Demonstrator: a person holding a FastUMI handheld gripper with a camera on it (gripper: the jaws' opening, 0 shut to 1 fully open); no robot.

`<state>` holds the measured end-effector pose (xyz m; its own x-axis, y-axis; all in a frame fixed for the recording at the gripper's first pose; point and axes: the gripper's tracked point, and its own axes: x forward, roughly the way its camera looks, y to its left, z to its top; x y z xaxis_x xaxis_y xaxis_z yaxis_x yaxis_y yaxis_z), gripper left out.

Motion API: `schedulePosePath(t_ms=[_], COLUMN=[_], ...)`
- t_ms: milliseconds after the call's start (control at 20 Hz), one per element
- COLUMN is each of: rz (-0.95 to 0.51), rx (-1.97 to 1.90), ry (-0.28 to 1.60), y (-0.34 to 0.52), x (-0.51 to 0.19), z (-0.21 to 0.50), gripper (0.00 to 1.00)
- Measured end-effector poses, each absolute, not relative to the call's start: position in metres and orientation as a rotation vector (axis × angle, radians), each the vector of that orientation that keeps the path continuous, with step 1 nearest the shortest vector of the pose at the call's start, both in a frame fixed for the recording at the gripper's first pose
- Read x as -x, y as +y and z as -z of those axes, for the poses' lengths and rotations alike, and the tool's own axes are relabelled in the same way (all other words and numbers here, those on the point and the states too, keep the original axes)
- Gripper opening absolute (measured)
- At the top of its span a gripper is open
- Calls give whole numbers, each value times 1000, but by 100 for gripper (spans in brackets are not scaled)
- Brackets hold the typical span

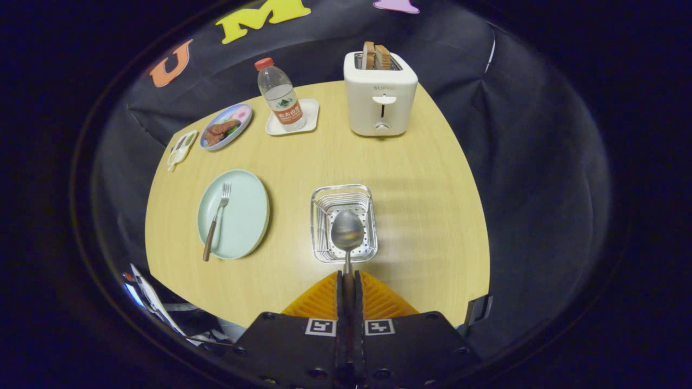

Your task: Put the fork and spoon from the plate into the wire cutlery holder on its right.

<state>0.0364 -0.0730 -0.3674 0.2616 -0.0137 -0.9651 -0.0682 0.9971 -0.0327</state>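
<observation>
Gripper view, lower centre of the frame: the spoon (347, 233) stands out ahead of the gripper (348, 281), its handle clamped between the two orange fingers (323, 298), which are drawn in narrow with only the thin handle between them. The spoon's bowl hangs over the wire cutlery holder (343, 222); whether it touches the perforated floor cannot be told. The holder sits just ahead of the fingertips, near the table's front edge, with a strip of bare wood between its near rim and that edge.

Left of the holder, centre left of the frame, lies the pale green plate (233, 214), apart from the holder with open tabletop between them. The fork (216, 220) lies on the plate, tines pointing to the far side, its brown handle running past the plate's near rim over the wood.

Beyond the holder a wide stretch of the wooden table (421, 183) is free, as is the right side up to the table's edge. At the upper centre stands a white toaster (380, 97) with bread in its slots. To its left a water bottle (279, 96) stands on a small white tray (309, 114), then a coloured plate with food (226, 126) and a small flat item (181, 147) at the far left edge.
</observation>
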Motion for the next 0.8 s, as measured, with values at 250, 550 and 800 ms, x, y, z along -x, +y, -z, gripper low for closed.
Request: schedulePosePath(t_ms=[250,550,800], rz=[-18,-26,-74], rx=[47,87,171], ry=[1356,1279,1144], y=[-72,-66,-49], x=[-47,-63,-77], z=[371,364,343], gripper=[5,6,36])
